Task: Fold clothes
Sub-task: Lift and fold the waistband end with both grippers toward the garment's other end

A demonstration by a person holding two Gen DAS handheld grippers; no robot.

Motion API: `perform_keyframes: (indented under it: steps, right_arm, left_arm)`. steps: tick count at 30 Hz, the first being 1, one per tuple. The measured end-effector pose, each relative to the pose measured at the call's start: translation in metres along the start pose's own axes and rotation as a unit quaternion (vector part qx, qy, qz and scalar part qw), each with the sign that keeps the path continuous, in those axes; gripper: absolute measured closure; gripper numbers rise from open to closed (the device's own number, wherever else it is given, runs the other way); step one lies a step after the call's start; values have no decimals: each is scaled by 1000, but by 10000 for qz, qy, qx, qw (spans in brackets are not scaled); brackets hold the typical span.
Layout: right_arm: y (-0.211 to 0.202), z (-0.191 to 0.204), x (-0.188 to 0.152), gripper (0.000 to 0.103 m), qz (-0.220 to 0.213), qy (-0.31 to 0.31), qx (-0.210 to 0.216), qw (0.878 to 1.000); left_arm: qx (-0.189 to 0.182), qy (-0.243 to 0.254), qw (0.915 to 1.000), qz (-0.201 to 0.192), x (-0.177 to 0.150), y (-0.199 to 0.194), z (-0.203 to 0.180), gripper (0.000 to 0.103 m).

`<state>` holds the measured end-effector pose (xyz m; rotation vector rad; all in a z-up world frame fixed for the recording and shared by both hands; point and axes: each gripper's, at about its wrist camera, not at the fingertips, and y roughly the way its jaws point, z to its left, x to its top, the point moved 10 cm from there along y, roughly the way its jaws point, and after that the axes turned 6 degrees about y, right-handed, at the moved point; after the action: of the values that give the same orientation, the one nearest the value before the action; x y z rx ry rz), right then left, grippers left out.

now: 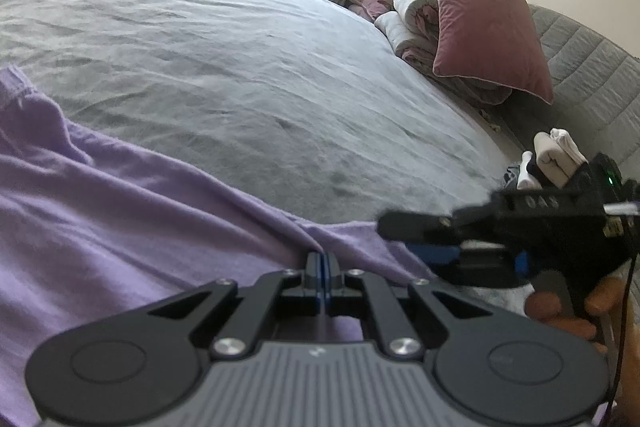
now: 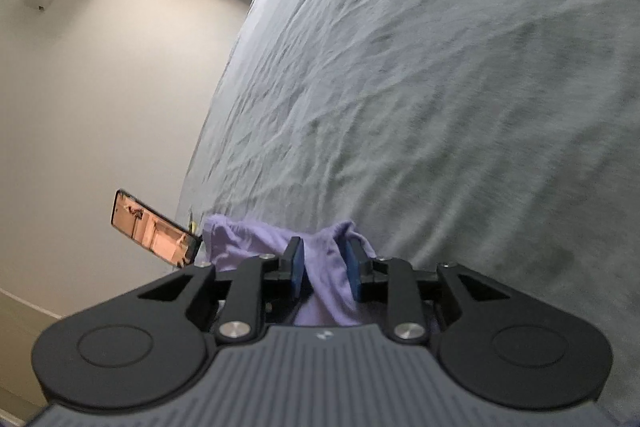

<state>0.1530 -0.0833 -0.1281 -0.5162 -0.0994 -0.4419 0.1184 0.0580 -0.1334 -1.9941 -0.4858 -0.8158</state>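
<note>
The lilac knit garment (image 1: 120, 219) lies spread on the bed, reaching from the left tool (image 1: 323, 265) outward to its left; the fabric is soft, matte and thin, and shallow ridges converge toward the tool's tips. The left tool is fully closed, its two blue-padded fingers pinching a fold at the garment's far edge. The right tool (image 2: 325, 263) is partly closed, with its blue pads (image 2: 297, 267) pressed on a bunched, hanging portion of the same lilac cloth (image 2: 328, 267) that runs back between the fingers toward the tool body. In the left wrist view the right tool (image 1: 420, 231) sits just to the right of the left tool, over the garment's right end, and a hand (image 1: 560, 311) holds its grip.

Ahead of both tools the grey, finely wrinkled bedsheet (image 1: 208, 59) lies bare and broad. To the left of the right tool, the bed edge drops to a pale wall, and a black phone with a lit screen (image 2: 154, 229) stands tilted just beside that edge. Far ahead-right of the left tool, a mauve velvet square pillow (image 1: 488, 23) leans on a rolled pink and white quilt (image 1: 408, 23) before a grey quilted headboard (image 1: 592, 83). White folded socks (image 1: 556, 155) lie beyond the right tool.
</note>
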Motion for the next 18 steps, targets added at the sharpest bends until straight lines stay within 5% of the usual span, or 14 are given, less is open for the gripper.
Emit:
perform_keyframes:
  steps: [3,9,11,18]
  right_arm:
    - [4,5,3,92,-301,-225,-226,9990]
    - [-5,18,16,96,-1330,-1128,-1000,9796]
    - [3,15,17,97,-1404,-1386,-1330,9713]
    - [-8,10,21,88,-1275,-1448,-1319,9723]
  left_arm:
    - [-237,51,9995,210,1,-4,1,98]
    - [-593,-156,9968,504,-4,-8,8,98]
    - [-603,-118,9967,538,-4,-9,7,98]
    - [-392,-99,9989,233,13,-23,14,89]
